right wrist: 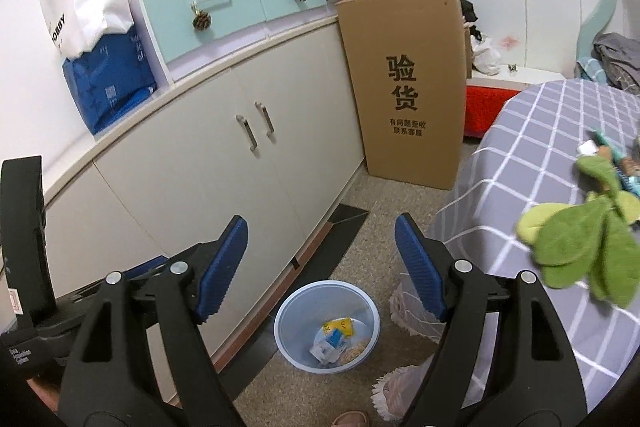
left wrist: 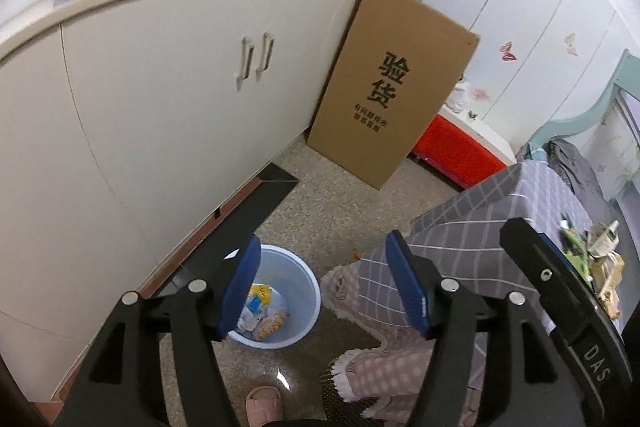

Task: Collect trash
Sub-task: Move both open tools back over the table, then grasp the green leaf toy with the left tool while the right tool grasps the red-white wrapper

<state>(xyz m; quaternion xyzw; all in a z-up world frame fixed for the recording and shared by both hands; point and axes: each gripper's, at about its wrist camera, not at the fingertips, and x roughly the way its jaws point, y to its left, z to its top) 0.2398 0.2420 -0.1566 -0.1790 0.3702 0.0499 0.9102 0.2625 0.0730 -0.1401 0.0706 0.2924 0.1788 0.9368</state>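
A pale blue waste bin [left wrist: 306,287] stands on the floor by the cabinets, with several wrappers [left wrist: 262,311] inside; it also shows in the right wrist view [right wrist: 292,311]. My left gripper [left wrist: 320,291] is open and empty, held above the bin. My right gripper [right wrist: 320,267] is open and empty, higher above the same bin. More trash [left wrist: 600,259] lies on the grey checked table [left wrist: 480,227] at the right; green leaves [right wrist: 580,243] and wrappers [right wrist: 612,155] lie on it in the right wrist view.
White cabinets [left wrist: 160,107] run along the left. A tall cardboard box [left wrist: 392,87] leans at their end, with a red crate [left wrist: 456,151] beside it. A pink fringed cloth [left wrist: 368,367] and a slipper [left wrist: 264,403] are near the bin.
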